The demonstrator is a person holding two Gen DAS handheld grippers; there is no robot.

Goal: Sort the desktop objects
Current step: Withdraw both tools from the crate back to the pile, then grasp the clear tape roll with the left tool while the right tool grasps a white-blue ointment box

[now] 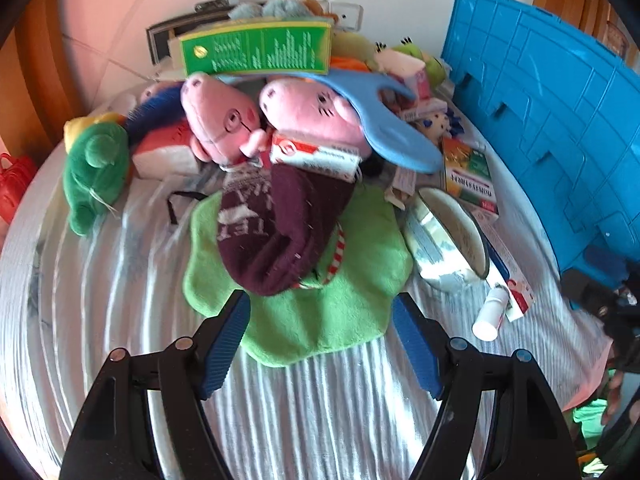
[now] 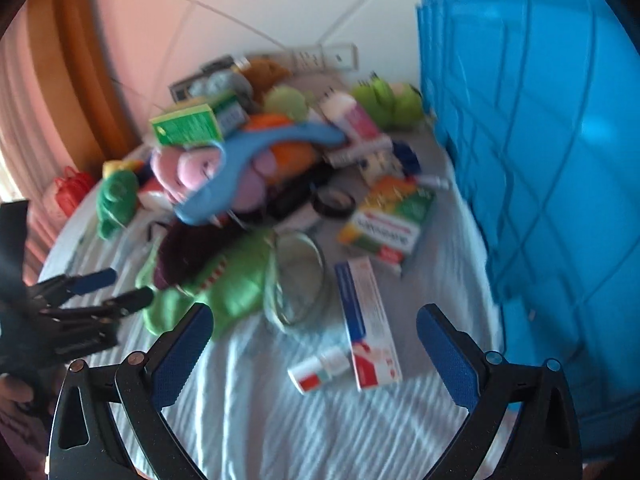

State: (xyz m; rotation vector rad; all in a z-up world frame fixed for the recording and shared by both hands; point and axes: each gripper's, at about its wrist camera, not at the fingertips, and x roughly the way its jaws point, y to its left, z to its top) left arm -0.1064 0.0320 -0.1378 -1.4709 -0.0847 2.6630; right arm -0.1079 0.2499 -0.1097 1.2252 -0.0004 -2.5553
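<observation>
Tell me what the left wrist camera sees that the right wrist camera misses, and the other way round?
Only the left wrist view shows the two pink plush pigs face on, one wearing glasses, and the lettering on the dark maroon knit sock.

Only the right wrist view shows the other claw, the left claw, open at its left edge, and a black ring-shaped roll.

Both show the flat green felt cloth, the green cardboard box, the long white and red carton, the blue plastic crate and the striped bedsheet.
</observation>
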